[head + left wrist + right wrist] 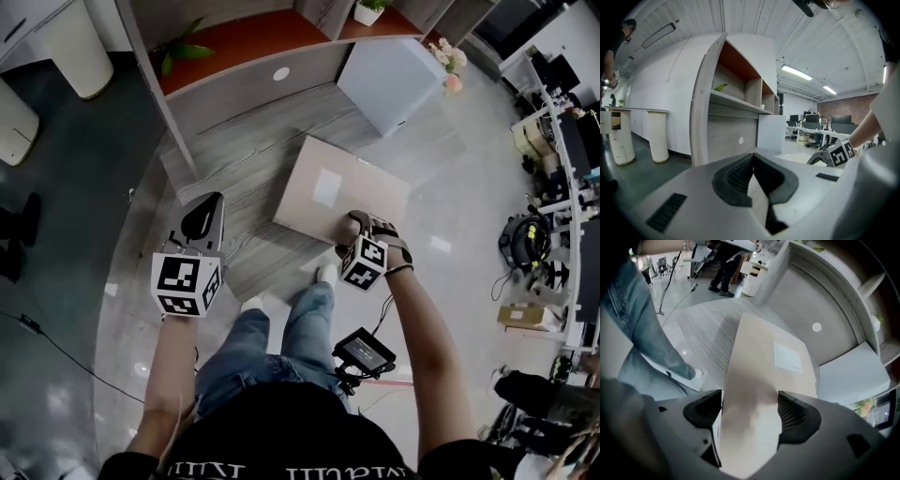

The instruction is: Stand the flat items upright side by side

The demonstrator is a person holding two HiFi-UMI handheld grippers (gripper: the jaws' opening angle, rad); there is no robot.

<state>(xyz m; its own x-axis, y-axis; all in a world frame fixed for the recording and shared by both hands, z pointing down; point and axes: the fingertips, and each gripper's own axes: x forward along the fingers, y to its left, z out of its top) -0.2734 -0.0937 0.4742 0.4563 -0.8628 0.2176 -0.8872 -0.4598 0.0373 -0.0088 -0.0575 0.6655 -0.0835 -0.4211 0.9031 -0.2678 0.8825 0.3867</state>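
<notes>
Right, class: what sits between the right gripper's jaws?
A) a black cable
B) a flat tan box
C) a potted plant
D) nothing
B: in the right gripper view, the right gripper has its jaws closed on the near edge of the flat tan box, which lies on the floor.

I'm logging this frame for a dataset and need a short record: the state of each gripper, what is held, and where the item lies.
left gripper: jaws together, holding nothing, off to the left of the box
right gripper: jaws closed on the near edge of the cardboard box
cardboard box: flat, beige, white label facing up
surface: grey wood-grain platform in front of the shelf unit
items standing upright: none visible
</notes>
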